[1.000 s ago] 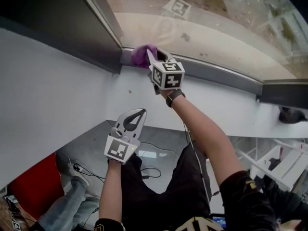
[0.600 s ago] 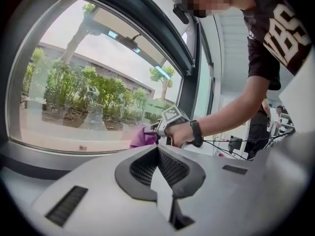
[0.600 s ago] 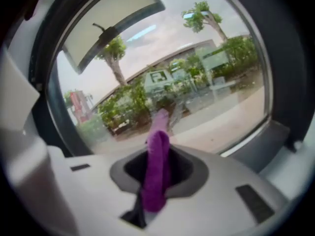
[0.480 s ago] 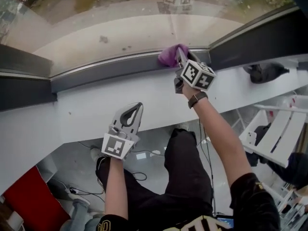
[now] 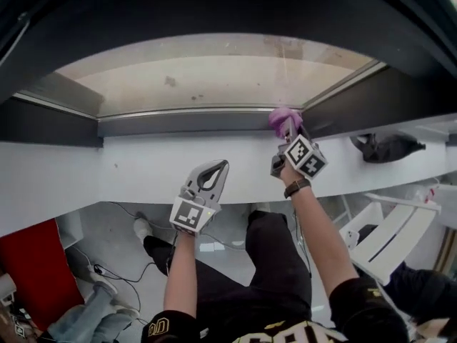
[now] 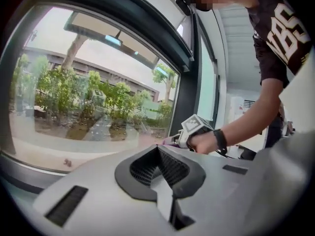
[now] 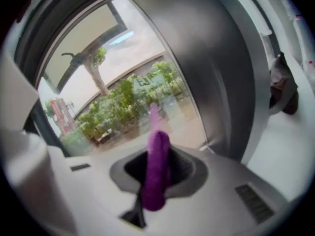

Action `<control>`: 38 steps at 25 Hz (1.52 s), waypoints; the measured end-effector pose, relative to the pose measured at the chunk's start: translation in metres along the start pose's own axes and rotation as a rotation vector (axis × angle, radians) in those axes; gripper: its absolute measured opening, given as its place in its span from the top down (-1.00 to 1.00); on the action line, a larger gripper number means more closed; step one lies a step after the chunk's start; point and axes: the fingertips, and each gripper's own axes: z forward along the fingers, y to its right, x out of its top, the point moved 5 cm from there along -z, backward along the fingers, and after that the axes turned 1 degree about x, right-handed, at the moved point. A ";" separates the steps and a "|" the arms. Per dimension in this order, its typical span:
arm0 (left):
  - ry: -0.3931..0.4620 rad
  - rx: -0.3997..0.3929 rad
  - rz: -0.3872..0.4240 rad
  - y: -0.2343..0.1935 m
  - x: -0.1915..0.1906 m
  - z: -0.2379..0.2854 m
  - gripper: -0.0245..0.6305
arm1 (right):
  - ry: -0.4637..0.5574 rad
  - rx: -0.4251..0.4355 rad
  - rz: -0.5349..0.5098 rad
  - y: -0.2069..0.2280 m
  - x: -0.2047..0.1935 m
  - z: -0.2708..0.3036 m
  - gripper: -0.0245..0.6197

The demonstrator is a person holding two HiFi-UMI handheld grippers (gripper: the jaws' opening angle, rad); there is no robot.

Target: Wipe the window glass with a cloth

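Right gripper: its jaws are pinching tight on the folded purple cloth, holding it up at about 1 o'clock in the head view.
Cloth: it is sitting at the bottom corner of the window glass, just beside the dark frame post at 3 o'clock.
Left gripper: it is hovering over the white sill at 8 o'clock from the right gripper, jaws pressed together and gripping nothing.

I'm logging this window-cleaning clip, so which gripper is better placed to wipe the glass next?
Right, most likely. The right gripper is shut on the fuzzy purple cloth at the lower right corner of the window glass. The left gripper is shut, empty, and sits lower, off the glass.
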 end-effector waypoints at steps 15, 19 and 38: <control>0.155 0.080 -0.041 0.006 0.256 -0.189 0.90 | 0.218 0.402 -0.501 -0.303 0.113 -0.286 0.70; 0.145 0.072 0.018 -0.012 0.312 -0.270 0.90 | 0.297 0.411 -0.517 -0.385 0.099 -0.367 0.70; 0.282 0.418 0.056 0.018 0.381 -0.337 0.90 | 0.366 0.494 -0.620 -0.467 0.110 -0.445 0.70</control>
